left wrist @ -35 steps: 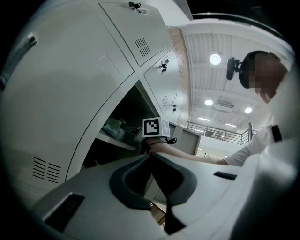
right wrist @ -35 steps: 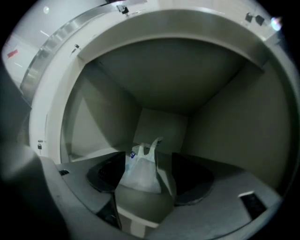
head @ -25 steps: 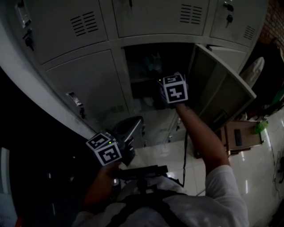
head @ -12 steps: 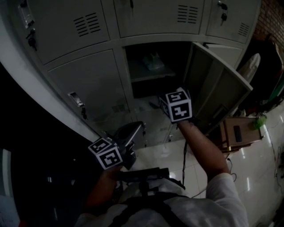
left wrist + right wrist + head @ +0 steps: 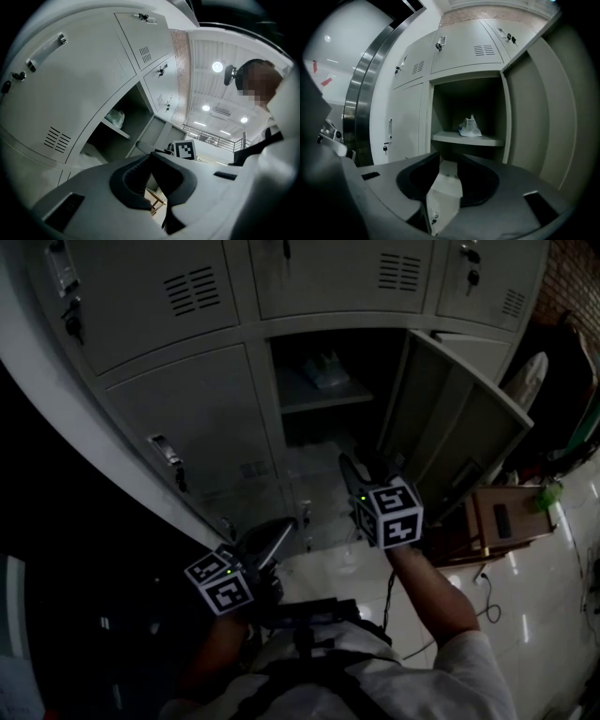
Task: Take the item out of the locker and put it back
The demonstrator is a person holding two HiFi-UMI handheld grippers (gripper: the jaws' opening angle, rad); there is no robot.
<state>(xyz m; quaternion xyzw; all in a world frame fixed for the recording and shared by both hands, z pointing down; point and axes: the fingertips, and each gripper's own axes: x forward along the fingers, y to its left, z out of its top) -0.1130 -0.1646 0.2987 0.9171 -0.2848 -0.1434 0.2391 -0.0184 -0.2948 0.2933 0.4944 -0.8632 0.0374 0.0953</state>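
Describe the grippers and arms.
The left gripper and right gripper are grey shells with dark curved jaw pads; each carries a white cube of black square markers with a small green light. A dark cable hangs below the right one, whose jaws have just been closing with nothing between them. The person wears a white short sleeve.

The bag [image 5: 470, 127] lies on the shelf [image 5: 450, 137] inside the locker [image 5: 440, 105], door [image 5: 534, 117] open rightward

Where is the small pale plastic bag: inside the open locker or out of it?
Inside. The small pale plastic bag rests on the inner shelf of the grey metal locker, whose door stands open.
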